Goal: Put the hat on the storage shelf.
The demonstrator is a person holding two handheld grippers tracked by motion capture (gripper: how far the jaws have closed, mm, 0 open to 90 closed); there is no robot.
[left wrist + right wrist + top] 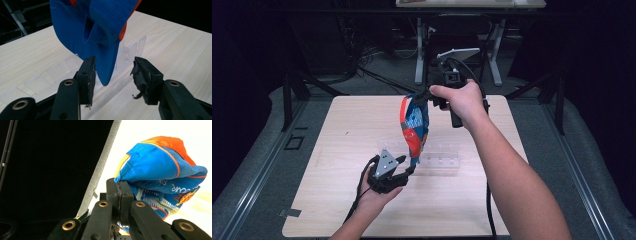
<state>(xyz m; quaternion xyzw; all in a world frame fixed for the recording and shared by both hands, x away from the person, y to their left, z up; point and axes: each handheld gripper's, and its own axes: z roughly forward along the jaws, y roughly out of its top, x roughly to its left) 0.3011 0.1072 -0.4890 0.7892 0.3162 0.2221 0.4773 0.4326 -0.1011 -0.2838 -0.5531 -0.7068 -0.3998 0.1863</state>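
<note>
A blue and orange mesh garment [414,127] hangs bunched above the middle of the wooden table [347,125]. My right gripper [421,96] holds it from the top, and in the right gripper view its jaws [120,186] are pressed together on a blue hem of the garment [155,165]. My left gripper [408,166] sits low by the cloth's bottom end. In the left gripper view the garment's pointed lower tip [106,72] dangles between the jaws of that gripper [113,75], close to the left pad [90,72], with a gap to the right pad.
A clear acrylic rack [442,157] with upright dividers lies on the table just behind the hanging cloth, and the left gripper view shows this rack [131,51] beyond the jaws. A white desk frame [419,55] stands beyond the table's far edge. Cables trail off the near edge.
</note>
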